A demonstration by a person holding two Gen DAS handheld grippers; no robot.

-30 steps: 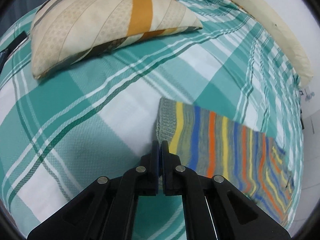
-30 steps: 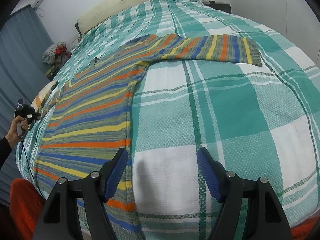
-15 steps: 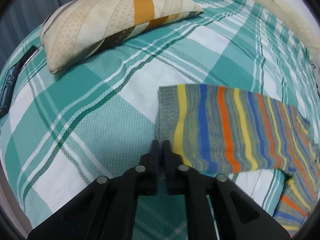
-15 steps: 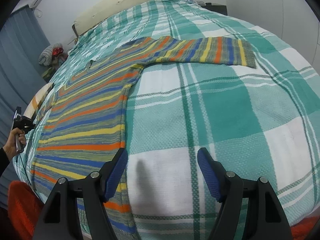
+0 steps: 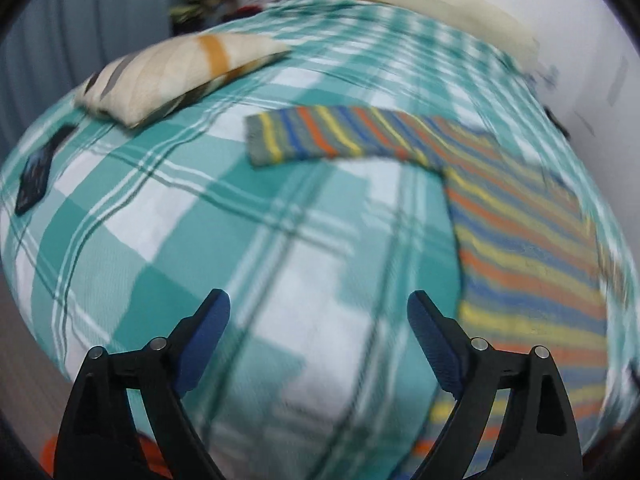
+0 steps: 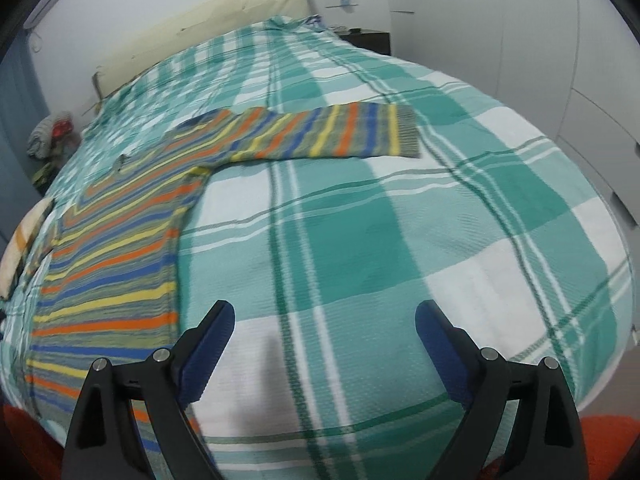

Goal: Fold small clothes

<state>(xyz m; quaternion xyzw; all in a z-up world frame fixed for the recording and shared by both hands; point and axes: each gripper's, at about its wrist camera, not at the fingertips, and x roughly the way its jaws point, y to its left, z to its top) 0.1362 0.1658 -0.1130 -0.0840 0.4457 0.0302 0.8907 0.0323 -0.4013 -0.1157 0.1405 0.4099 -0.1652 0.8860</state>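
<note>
Both grippers, left [image 5: 318, 332] and right [image 6: 325, 340], hang spread and empty over the bed [image 6: 400, 240]. The sweater [image 6: 120, 248] seems flat; pinch each cuff squarely before folding inward.

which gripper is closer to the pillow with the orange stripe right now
Left. The left gripper hangs open over the bedspread with the pillow ahead to its left. From the right gripper, the pillow lies beyond the whole sweater.

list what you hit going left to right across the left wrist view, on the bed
dark flat object → striped pillow → sweater sleeve cuff → striped sweater body
</note>
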